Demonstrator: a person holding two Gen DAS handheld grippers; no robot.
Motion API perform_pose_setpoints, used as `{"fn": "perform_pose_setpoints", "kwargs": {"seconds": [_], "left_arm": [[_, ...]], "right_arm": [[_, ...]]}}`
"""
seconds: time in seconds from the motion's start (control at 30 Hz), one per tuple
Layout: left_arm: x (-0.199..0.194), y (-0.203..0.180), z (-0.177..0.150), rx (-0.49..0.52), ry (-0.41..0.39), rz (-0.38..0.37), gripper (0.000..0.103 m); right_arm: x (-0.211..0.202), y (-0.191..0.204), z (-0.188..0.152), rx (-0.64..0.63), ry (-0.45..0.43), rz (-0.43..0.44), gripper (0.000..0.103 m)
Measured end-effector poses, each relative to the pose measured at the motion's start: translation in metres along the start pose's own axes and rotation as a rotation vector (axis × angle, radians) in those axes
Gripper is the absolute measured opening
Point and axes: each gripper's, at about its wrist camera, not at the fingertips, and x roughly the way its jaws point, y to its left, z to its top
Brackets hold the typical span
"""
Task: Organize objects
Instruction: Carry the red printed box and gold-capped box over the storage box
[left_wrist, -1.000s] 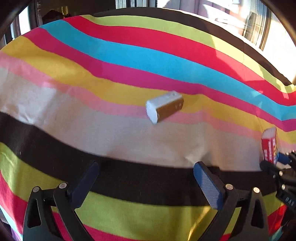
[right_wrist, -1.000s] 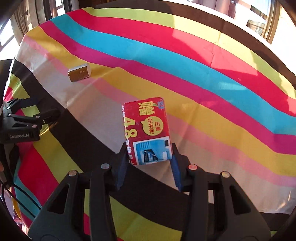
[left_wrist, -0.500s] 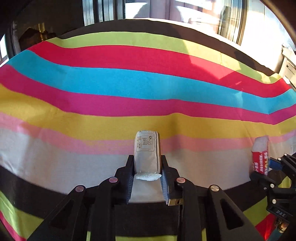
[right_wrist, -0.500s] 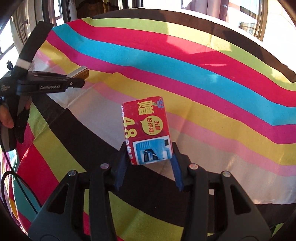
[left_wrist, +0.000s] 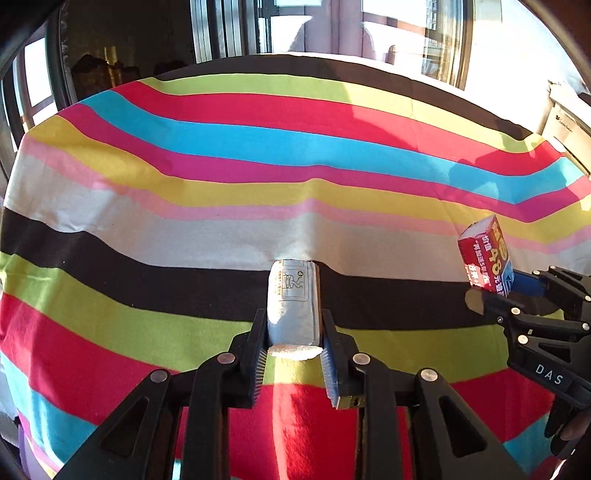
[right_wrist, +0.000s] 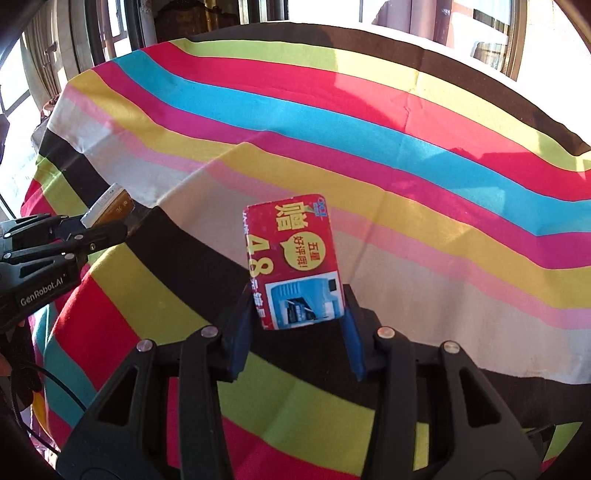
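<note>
My left gripper (left_wrist: 293, 332) is shut on a small white tissue pack (left_wrist: 293, 302) and holds it above the striped tablecloth (left_wrist: 258, 147). My right gripper (right_wrist: 295, 314) is shut on a red tissue pack (right_wrist: 295, 258) with yellow print, also lifted off the cloth. In the left wrist view the right gripper (left_wrist: 491, 291) and its red pack (left_wrist: 485, 254) show at the right. In the right wrist view the left gripper (right_wrist: 107, 225) and its white pack (right_wrist: 110, 206) show at the left.
The striped cloth (right_wrist: 406, 147) covers the whole table. Windows and dark frames (left_wrist: 236, 29) stand behind the far edge. A white box (left_wrist: 565, 122) sits at the far right beyond the table.
My left gripper closed on the white pack, which lay on the cloth a second ago, and lifted it back toward the near side. My right gripper kept holding the red pack.
</note>
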Motion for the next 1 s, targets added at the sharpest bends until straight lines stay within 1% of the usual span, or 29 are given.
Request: {"fn": "perform_pose_setpoints", "kwargs": {"seconds": [0.2, 0.53, 0.7, 1.0], "left_arm": [[-0.028, -0.008, -0.022, 0.025, -0.021, -0.003, 0.027], [-0.070, -0.002, -0.047, 0.029, -0.065, 0.001, 0.027], [-0.089, 0.002, -0.063, 0.025, -0.079, -0.005, 0.027], [-0.114, 0.029, -0.098, -0.019, -0.073, 0.016, 0.028]], "right_arm": [[-0.028, 0.003, -0.009, -0.003, -0.021, -0.013, 0.047], [-0.067, 0.021, -0.022, -0.052, -0.049, -0.043, 0.047], [-0.086, 0.040, -0.029, -0.109, -0.054, -0.044, 0.047], [-0.108, 0.082, -0.046, -0.220, -0.055, -0.019, 0.047]]}}
